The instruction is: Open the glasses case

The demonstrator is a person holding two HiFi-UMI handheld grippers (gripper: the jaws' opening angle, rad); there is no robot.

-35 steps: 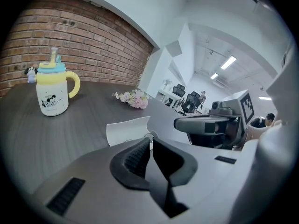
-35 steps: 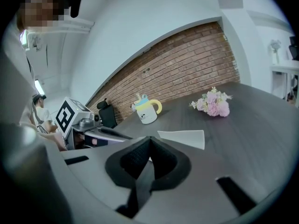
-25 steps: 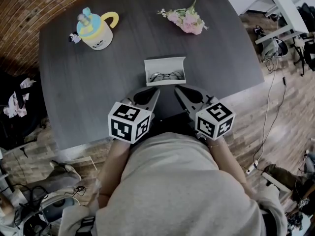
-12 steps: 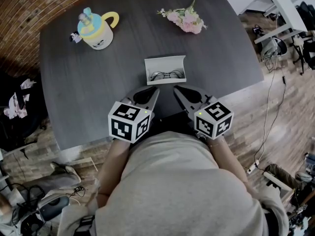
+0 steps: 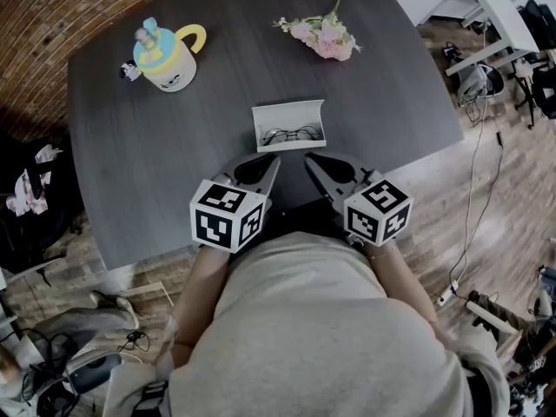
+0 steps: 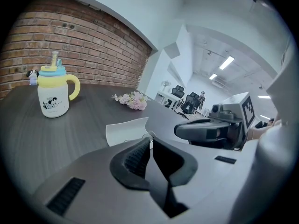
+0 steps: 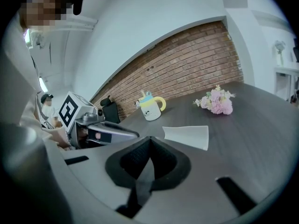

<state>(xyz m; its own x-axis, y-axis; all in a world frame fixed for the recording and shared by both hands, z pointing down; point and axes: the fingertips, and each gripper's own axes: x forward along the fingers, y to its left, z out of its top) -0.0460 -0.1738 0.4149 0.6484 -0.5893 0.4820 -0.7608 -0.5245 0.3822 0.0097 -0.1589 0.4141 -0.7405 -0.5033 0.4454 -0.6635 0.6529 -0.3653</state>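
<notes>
A white glasses case (image 5: 289, 126) lies open on the dark table (image 5: 139, 155), its lid standing up at the far side and dark-framed glasses (image 5: 292, 134) inside. My left gripper (image 5: 276, 158) is shut and empty, its tip just short of the case's near left corner. My right gripper (image 5: 307, 157) is shut and empty as well, just short of the near right corner. In the left gripper view the case (image 6: 125, 130) shows past my shut jaws. In the right gripper view the case's lid (image 7: 187, 136) stands ahead and right of the tip.
A yellow mug with a blue lid (image 5: 168, 56) stands at the far left of the table, a small figure (image 5: 130, 70) beside it. A pink flower bunch (image 5: 322, 35) lies at the far right. The table's near edge runs under my grippers. Cables and chairs crowd the floor around.
</notes>
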